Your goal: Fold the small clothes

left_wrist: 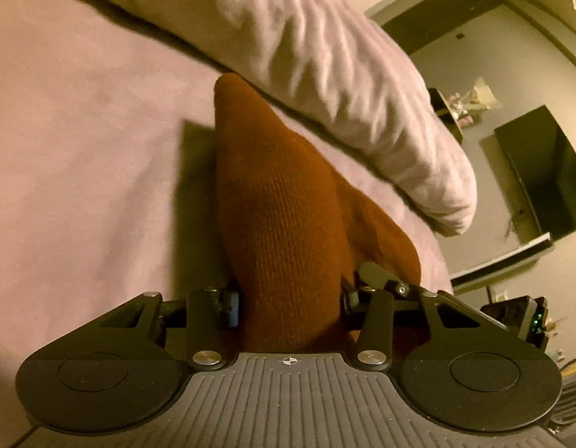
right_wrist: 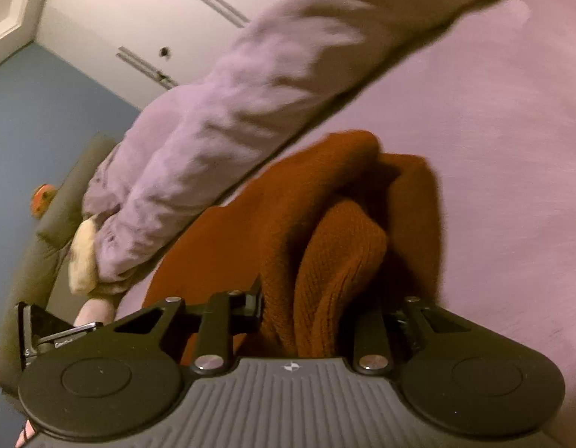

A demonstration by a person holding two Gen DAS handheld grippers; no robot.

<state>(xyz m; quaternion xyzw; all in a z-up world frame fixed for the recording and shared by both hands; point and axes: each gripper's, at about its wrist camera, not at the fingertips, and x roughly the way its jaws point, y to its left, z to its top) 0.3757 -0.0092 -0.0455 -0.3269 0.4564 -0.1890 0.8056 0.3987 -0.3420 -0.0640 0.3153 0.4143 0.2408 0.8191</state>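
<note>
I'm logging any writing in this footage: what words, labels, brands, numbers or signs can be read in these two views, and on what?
No readable words or numbers in either view.
Small round cross-hair mark, no letters: on the left gripper body and the right gripper body.
Pale lettering on the metal clamp at the right-wrist view's left edge: too small and blurred to read.
The rust knit garment shows no label.

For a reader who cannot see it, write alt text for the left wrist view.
The left claw grips a bunched rust-brown knitted garment above a pale purple bedsheet. A rumpled pillow lies just beyond.
</note>
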